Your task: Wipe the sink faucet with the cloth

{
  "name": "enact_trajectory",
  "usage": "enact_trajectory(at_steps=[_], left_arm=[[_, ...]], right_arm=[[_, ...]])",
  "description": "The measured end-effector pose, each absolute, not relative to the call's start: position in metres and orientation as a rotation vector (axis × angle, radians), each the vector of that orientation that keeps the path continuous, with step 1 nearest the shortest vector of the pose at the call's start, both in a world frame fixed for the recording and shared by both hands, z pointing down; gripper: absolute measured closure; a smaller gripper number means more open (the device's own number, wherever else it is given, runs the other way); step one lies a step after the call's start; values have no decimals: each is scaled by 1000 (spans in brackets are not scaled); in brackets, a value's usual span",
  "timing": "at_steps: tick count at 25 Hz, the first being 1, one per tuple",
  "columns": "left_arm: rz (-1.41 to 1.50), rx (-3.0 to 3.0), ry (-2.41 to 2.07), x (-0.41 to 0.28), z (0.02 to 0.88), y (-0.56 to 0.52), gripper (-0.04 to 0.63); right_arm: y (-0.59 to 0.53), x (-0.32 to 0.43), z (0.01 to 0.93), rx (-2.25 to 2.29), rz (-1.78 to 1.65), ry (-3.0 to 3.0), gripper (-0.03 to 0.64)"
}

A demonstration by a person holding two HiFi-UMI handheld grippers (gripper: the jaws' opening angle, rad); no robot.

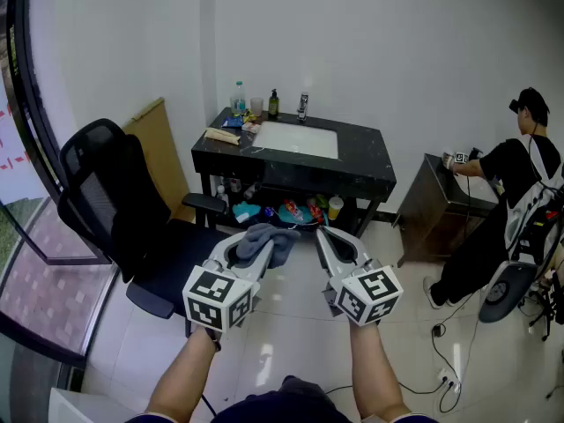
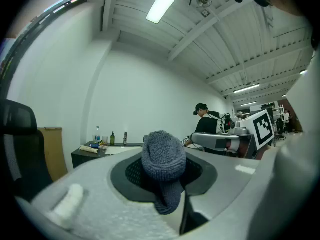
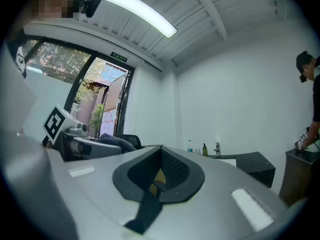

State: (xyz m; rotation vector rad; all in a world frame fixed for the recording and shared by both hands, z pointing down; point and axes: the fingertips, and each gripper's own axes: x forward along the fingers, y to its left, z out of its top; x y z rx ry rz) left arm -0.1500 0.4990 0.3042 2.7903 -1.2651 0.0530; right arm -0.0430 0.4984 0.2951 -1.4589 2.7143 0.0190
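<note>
A grey-blue cloth [image 1: 269,241] is bunched between the jaws of my left gripper [image 1: 261,247], which is shut on it; in the left gripper view the cloth [image 2: 163,161] bulges up out of the black pads. My right gripper [image 1: 322,236] is shut with nothing in it, level beside the left one. The chrome faucet [image 1: 303,106] stands at the back of a white sink [image 1: 298,138] set in a black counter [image 1: 370,161], well ahead of both grippers. The faucet [image 3: 217,149] shows small and far off in the right gripper view, as does the faucet [image 2: 125,137] in the left gripper view.
A black office chair [image 1: 123,208] stands left of me. Bottles [image 1: 239,97] and a rolled item [image 1: 222,135] sit on the counter's left end; colourful items [image 1: 295,211] fill the shelf below. A person [image 1: 515,192] works at a metal cabinet [image 1: 438,208] on the right. Cables [image 1: 445,359] lie on the floor.
</note>
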Motion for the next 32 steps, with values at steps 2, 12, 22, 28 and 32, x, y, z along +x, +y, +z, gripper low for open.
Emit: enact_trajectory(at_steps=[2,12,22,28,32], left_arm=[[57,2785,-1270,-135,305,484,489],[85,2750,-1326,-85,305,399,489],[86,2744,-1278,-79,335,250,489],[84,2775,-1196,-73,340,134,489],[55,2783,-1142,-69,336,68,489]], right_arm=[[484,-29,295,-1448,15,2716,611],[393,26,295,-1419,-3,2741,611],[259,31,313,-1496,23,2770,611],[150,28,313,-1591,17,2749,611],[92,29,308,-1641,29,2734,611]])
